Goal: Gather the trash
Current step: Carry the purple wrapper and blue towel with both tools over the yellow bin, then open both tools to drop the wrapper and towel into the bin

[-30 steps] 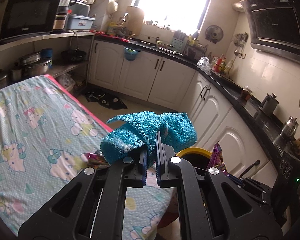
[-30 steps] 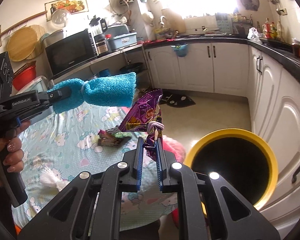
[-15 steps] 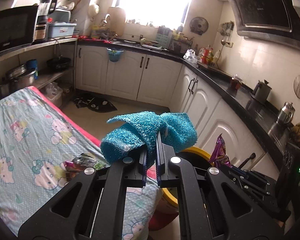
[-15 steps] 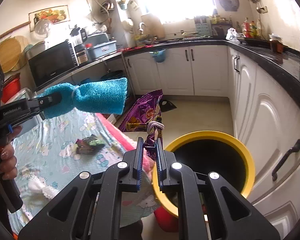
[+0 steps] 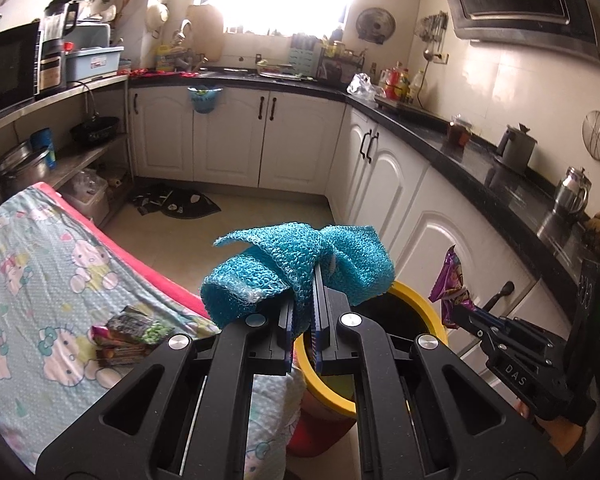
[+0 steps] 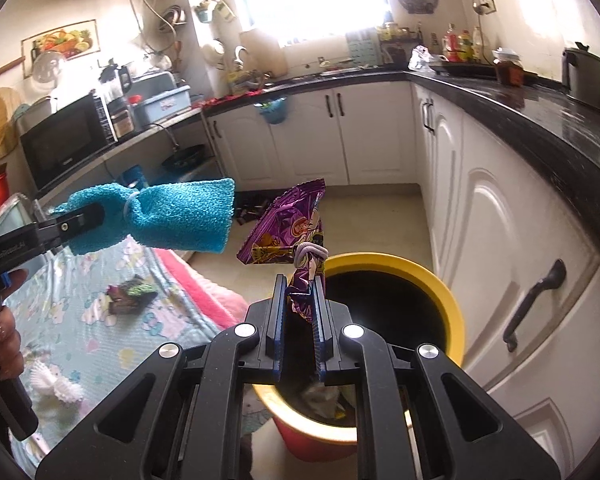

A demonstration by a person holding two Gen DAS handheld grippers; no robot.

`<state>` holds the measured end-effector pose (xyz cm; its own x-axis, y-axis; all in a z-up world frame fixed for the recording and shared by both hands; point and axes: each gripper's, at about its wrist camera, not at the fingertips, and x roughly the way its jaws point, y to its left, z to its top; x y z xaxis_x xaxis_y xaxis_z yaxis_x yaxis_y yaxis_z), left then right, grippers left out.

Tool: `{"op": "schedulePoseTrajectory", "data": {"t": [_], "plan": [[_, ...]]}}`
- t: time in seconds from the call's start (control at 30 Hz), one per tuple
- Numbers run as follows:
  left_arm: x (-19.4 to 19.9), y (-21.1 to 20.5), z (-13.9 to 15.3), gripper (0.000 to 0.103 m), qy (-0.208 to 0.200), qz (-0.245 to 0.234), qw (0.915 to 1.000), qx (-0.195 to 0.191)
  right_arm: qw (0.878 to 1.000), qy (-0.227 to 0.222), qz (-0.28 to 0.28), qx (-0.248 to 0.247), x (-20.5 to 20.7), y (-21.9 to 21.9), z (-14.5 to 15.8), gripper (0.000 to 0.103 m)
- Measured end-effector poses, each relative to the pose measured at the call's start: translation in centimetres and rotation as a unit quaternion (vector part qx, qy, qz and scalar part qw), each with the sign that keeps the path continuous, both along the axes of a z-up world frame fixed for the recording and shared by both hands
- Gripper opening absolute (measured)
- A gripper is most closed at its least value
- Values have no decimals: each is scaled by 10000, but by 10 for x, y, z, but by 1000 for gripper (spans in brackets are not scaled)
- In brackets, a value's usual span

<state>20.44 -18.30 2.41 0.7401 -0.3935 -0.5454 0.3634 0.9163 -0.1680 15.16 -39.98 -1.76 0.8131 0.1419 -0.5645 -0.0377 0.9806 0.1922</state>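
- Left wrist: my left gripper (image 5: 304,300) stays pinched on the blue cloth (image 5: 296,268), now nearer the yellow-rimmed bin (image 5: 416,304) than before; a crumpled wrapper (image 5: 128,332) lies on the table beside it.
- Right wrist: my right gripper (image 6: 300,304) keeps clamping the purple snack bag (image 6: 292,232), now over the bin's (image 6: 440,292) rim.

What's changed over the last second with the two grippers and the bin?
Both grippers have swung off the table toward the yellow-rimmed bin; the purple wrapper now hangs at its rim. Unchanged: left gripper clamps the blue cloth, right gripper the wrapper.
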Motion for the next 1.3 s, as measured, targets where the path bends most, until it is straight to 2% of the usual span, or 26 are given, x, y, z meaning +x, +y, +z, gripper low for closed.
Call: {"op": "schedulePoseTrajectory", "data": {"t": [0.5,0.87,1.3], "plan": [[16,-46,-44,3,355,-278,9981,426,9976,584,-368,36,16,-25,-50,12],[25,-67,-72,3,601,-384,9958,572,9944,958,-451,62,25,-32,-82,12],[33,-82,-94,4,867,-459,9929,676,9912,1223,-502,104,29,-37,-105,14]]}}
